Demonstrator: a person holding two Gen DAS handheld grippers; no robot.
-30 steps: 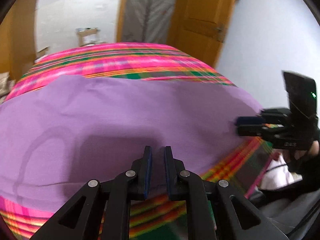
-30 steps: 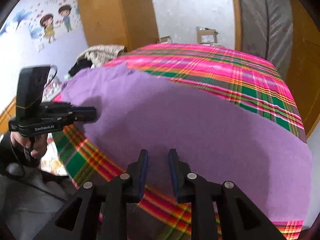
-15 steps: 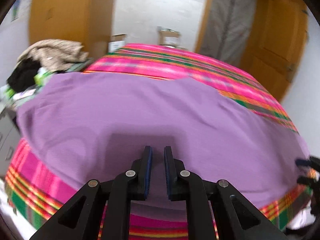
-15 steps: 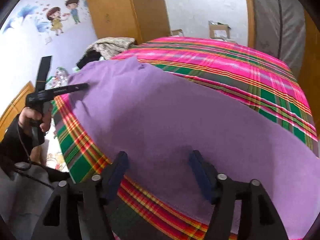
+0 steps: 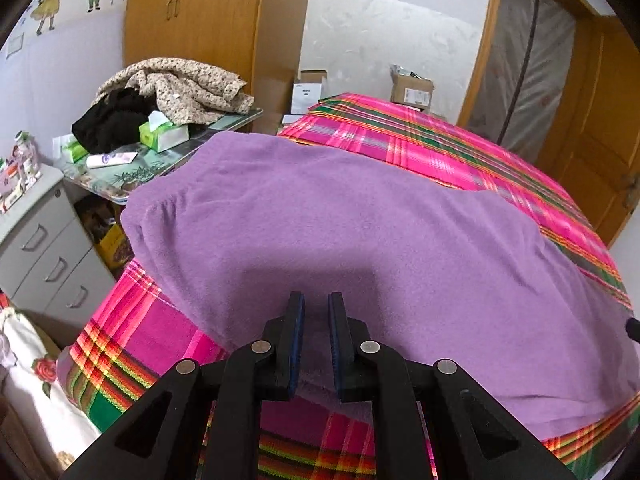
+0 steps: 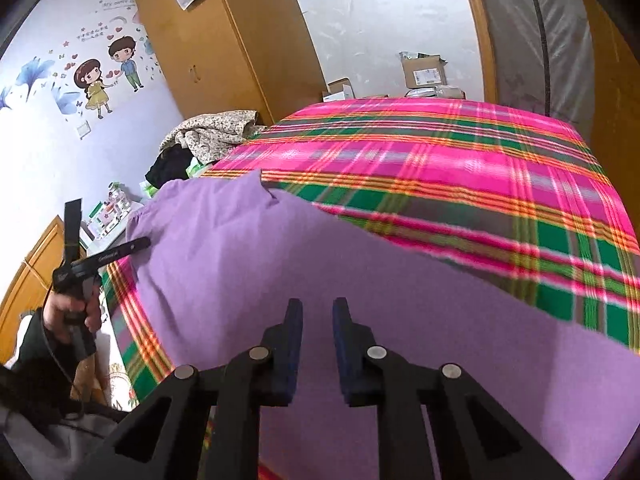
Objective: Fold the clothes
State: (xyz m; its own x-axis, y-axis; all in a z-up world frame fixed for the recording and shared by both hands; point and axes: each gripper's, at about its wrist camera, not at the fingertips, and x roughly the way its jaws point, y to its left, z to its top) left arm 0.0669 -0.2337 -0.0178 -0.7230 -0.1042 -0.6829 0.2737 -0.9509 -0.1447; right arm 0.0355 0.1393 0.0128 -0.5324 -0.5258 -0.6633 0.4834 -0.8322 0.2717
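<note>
A purple garment (image 5: pixel 360 220) lies spread flat over a bed with a pink and green plaid cover (image 5: pixel 440 148). My left gripper (image 5: pixel 316 300) hovers over the garment's near edge, its pads a narrow gap apart with nothing between them. In the right wrist view the same garment (image 6: pixel 280 280) fills the foreground. Above it is my right gripper (image 6: pixel 317 304), its jaws closing and empty. The left gripper (image 6: pixel 136 245) also shows there at the garment's left edge, held by a hand (image 6: pixel 68 312). The right gripper's tip (image 5: pixel 634 326) just peeks in at the far right of the left wrist view.
Left of the bed stands a side table with a heap of clothes (image 5: pixel 176 84) and tissue packs (image 5: pixel 164 134), with a grey drawer unit (image 5: pixel 44 248) in front. A wooden wardrobe (image 5: pixel 192 20), cardboard boxes (image 5: pixel 412 90) and a door (image 5: pixel 600 120) lie beyond the bed.
The left gripper swung leftward along the near edge and rolled level, its gap unchanged. The right gripper's jaws spread wide, then came back to a narrow gap.
</note>
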